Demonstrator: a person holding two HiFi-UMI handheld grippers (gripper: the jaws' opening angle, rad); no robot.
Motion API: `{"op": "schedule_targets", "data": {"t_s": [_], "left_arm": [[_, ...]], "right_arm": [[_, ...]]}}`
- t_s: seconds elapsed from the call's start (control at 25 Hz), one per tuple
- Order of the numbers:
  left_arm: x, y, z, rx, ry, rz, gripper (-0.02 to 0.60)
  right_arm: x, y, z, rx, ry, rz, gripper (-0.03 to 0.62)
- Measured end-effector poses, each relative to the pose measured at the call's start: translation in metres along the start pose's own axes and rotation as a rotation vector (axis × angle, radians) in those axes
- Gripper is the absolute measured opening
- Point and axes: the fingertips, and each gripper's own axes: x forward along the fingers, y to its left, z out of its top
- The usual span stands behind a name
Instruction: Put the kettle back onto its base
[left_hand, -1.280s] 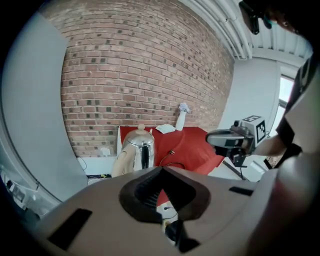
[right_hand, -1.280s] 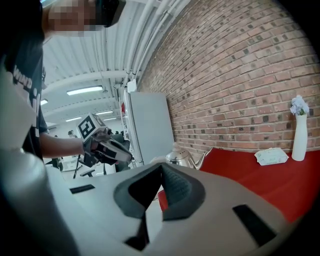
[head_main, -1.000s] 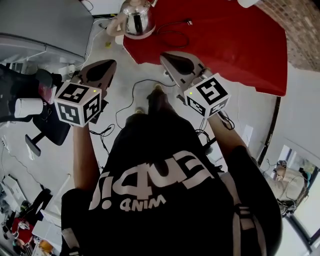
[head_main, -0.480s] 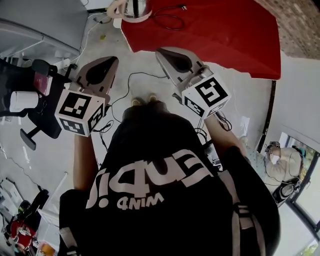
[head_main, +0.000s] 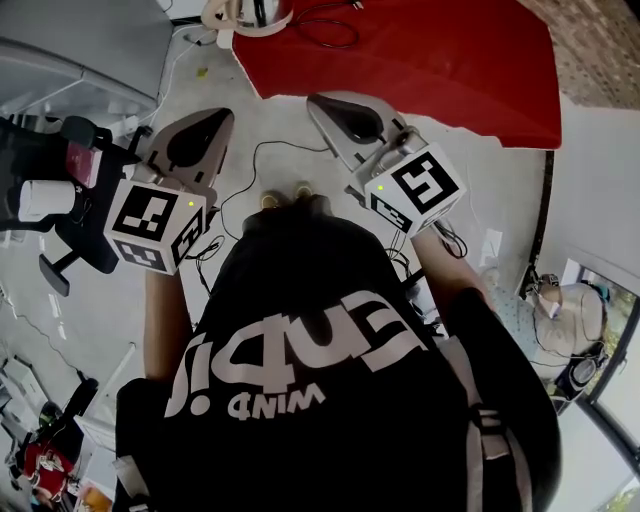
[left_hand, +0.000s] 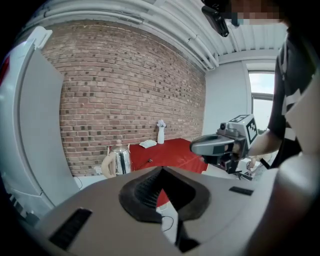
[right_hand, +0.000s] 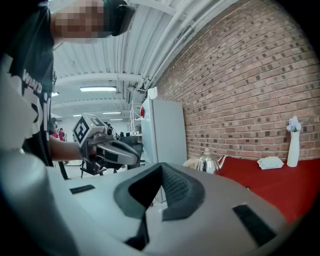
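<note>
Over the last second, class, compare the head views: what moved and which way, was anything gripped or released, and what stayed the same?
The person backed away from the red table, so the kettle slid to the head view's top edge and is now partly cut off. Nothing was gripped or released. The left claw and right claw stay shut, empty and held side by side.
</note>
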Motion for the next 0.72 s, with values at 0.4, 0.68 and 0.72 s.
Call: {"op": "schedule_targets", "data": {"t_s": [0.4,0.68,0.72], "left_arm": [[0.0,-0.006,0.005,0.032,0.009,0.002,0.008],[0.001,-0.01,0.003,0.036,0.018,0.001,0.008],[0.001,-0.01,0.002,0.036,0.02,0.001,0.008]], "right_arm": [[-0.007,0.003,0.005,-0.004,-0.017,0.007,0.02],[-0.011,0.002,0.004,-0.001,-0.022,0.004,0.02],[-0.012,0.002,0.004,-0.001,-0.022,0.004,0.02]]}}
